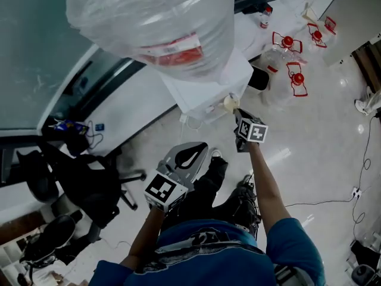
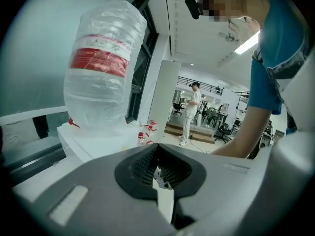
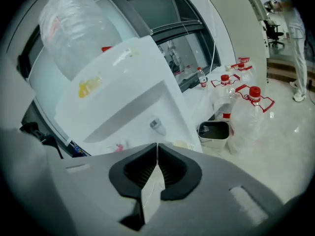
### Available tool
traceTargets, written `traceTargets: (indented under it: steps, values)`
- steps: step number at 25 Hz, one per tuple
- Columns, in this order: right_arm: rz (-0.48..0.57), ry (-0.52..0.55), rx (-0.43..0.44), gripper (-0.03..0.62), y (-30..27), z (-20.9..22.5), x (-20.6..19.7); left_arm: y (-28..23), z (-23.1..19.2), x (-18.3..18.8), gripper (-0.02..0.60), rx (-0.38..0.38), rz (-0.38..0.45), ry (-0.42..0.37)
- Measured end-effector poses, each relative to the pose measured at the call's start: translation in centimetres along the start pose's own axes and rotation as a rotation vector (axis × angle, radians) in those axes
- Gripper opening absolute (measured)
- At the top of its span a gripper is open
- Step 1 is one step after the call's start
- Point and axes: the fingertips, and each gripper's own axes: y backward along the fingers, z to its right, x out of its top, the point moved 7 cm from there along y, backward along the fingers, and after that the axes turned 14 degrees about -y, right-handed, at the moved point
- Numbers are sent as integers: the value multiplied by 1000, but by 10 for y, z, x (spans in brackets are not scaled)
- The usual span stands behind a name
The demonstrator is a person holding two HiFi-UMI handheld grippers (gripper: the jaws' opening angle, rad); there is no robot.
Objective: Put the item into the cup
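Note:
A small cream cup [image 1: 231,103] sits at the front of a white water dispenser [image 1: 205,79], under its taps. My right gripper [image 1: 236,113] is held out with its tips right beside the cup, jaws shut with nothing seen between them. In the right gripper view the cup [image 3: 182,144] peeks out just past the shut gripper [image 3: 157,145], partly hidden by one jaw; contact cannot be judged. My left gripper [image 1: 204,146] hangs lower and nearer my body, also shut and empty, and it stays shut in its own view [image 2: 157,147]. No separate item shows.
A large clear water bottle [image 1: 155,22] tops the dispenser. Empty red-capped bottles [image 1: 286,64] and a dark bin [image 1: 258,78] stand to its right. An office chair [image 1: 89,183] is on the left, and cables [image 1: 357,189] cross the floor. A person [image 2: 189,112] stands far off.

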Motion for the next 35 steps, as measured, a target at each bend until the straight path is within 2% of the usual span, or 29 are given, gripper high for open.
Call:
traceTargets:
  steps: [4, 12, 16, 19, 23, 27, 35]
  values:
    - [-30, -18, -55, 12, -36, 18, 0, -4, -10, -13, -2, -17, -27, 36]
    - [-89, 38, -81, 15, -82, 30, 0, -4, -28, -28, -2, -24, -95, 48]
    - [-102, 16, -63, 76, -90, 31, -1, -2, -34, -33, -2, -12, -118, 49]
    - [-107, 16, -50, 87, -85, 28, -3, -1, -34, -35, -2, -5, -127, 59]
    - [-107, 34, 5, 86, -63, 23, -6, -7, -27, -29, -2, -2, -103, 55]
    - [-94, 90, 91, 86, -23, 9, -6, -11, -14, -25, -2, -9, -115, 60]
    - [-20, 182, 243, 86, 98, -30, 4, -20, 23, -14, -2, 11, -55, 22]
